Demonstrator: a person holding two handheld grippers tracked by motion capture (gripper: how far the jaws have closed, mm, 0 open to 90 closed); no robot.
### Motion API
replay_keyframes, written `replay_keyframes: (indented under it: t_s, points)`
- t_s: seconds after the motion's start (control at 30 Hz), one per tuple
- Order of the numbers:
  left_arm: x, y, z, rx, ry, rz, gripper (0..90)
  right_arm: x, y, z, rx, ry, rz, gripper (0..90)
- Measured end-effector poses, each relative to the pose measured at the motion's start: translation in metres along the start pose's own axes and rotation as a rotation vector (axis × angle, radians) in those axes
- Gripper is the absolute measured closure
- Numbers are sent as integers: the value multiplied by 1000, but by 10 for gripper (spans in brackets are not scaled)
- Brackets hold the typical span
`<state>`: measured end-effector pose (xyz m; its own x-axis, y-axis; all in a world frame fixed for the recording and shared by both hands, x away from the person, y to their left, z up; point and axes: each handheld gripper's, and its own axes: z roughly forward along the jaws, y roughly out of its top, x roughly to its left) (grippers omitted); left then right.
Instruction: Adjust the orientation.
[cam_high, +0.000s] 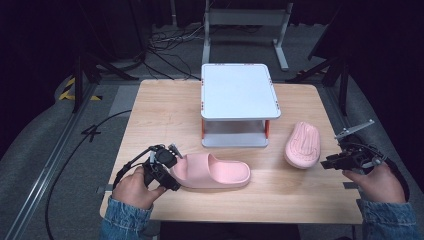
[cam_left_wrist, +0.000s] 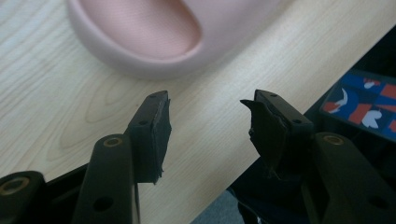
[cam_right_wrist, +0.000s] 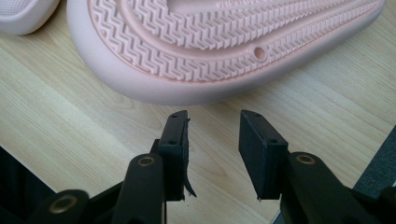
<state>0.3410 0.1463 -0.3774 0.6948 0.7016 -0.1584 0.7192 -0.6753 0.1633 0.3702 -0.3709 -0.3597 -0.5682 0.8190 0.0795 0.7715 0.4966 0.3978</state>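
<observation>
**Two pink slippers on the bench, a gripper beside each**

A wooden bench (cam_high: 165, 115) carried a white two-tier rack (cam_high: 238, 102) at its far middle. In front of the rack lay a pink slipper (cam_high: 212, 171) upright, its toe pointing right. A second slipper (cam_high: 303, 144) lay sole up near the right edge, well apart from the first. The left hand-held gripper (cam_high: 167, 165) sat right at the heel of the upright slipper, held by the person's left hand (cam_high: 136, 188). The right hand-held gripper (cam_high: 332, 163) hovered just beside the overturned slipper, at the bench's right edge, held by the right hand (cam_high: 378, 183). Both sleeves were blue denim. Cables ran across the grey floor (cam_high: 70, 150).
</observation>
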Motion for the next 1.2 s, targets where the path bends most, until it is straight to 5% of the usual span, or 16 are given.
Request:
replay_keyframes:
  t_s: [0.37, 0.67, 0.87, 1.2]
  points:
    - [-19, 17, 33, 106, -53, 87, 508, 0, -1, 3, 4, -1, -10, 616]
    - [-27, 27, 54, 161, -56, 114, 505, 0, -1, 6, 11, 2, -4, 610]
    - [-17, 29, 65, 180, -28, 51, 514, -1, -1, 7, 17, 3, -4, 607]
    - [2, 34, 63, 144, -7, -14, 506, -3, -12, 6, 16, -10, 25, 599]
